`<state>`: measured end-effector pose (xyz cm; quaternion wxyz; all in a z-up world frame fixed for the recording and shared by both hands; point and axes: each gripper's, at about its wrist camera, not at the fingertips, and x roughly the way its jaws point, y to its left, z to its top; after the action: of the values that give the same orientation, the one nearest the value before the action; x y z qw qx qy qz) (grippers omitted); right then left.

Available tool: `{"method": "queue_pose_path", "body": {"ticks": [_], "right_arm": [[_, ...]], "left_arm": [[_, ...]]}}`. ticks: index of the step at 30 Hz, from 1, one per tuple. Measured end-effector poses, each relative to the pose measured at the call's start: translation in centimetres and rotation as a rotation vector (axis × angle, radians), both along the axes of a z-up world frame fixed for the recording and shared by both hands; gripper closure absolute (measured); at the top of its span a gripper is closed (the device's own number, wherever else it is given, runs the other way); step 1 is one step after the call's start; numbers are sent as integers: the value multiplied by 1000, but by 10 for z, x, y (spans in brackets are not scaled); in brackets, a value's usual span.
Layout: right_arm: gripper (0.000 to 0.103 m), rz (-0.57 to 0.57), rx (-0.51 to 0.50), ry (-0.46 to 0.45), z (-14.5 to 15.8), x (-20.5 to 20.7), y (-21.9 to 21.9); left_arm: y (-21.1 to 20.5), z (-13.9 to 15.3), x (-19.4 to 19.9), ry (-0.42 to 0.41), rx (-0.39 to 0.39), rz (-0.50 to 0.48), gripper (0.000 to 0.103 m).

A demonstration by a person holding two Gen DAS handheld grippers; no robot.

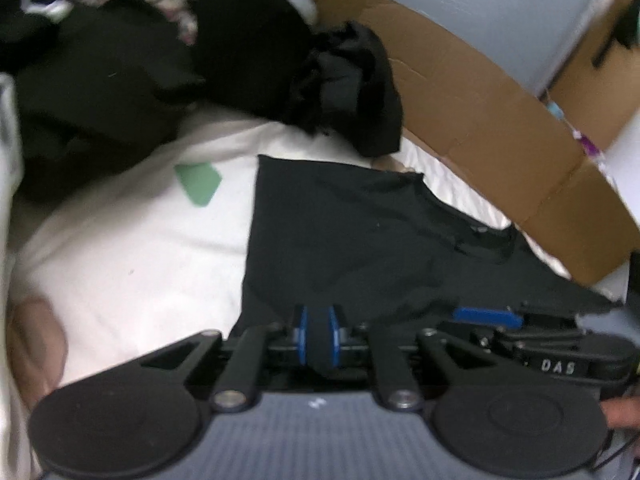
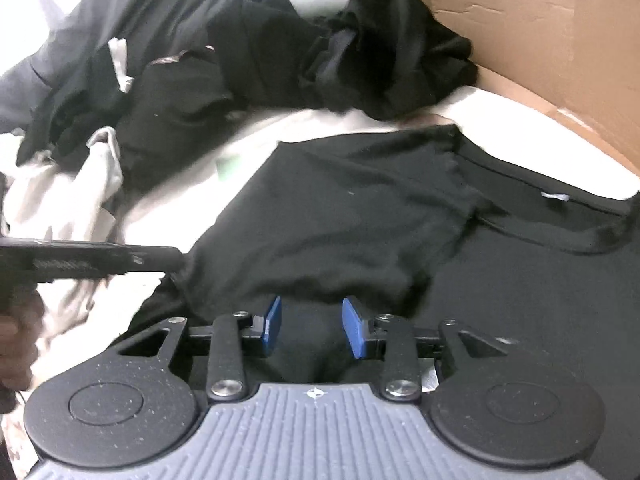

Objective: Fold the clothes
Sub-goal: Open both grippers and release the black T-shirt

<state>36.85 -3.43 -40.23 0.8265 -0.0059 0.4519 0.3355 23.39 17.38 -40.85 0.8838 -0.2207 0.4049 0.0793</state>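
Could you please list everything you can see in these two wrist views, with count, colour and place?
black T-shirt: one, black, spread flat on the sheet in front of both grippers, one side folded over.
pile of clothes: one heap, mostly black with grey and pale pieces, behind the T-shirt.
white sheet: one, white, under everything.
green patch: one, green, on the sheet left of the T-shirt.
cardboard: brown, standing along the far right edge.
left gripper: one, black with blue pads, shut on a fold of the T-shirt's near edge.
right gripper: one, black with blue pads, jaws apart over the T-shirt, pads not pressing it.
hand: one, holding the left gripper's handle.
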Motion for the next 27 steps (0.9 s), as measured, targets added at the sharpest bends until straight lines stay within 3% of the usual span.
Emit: {"method": "queue_pose_path", "body": {"ticks": [6, 13, 20, 25, 27], "right_arm": [[61, 51, -62, -6, -22, -8, 7], [59, 168, -155, -9, -24, -33, -2], [60, 144, -137, -48, -5, -32, -16], [60, 70, -108, -94, 3, -7, -19], [65, 50, -101, -106, 3, 4, -18]], "left_arm": [[-5, -21, -2, 65, 86, -14, 88], [-1, -27, -29, 128, 112, -24, 84], [-3, -3, -29, 57, 108, -25, 85], [-16, 2, -10, 18, 97, -68, 85], [-20, -1, -3, 10, 93, -81, 85]]}}
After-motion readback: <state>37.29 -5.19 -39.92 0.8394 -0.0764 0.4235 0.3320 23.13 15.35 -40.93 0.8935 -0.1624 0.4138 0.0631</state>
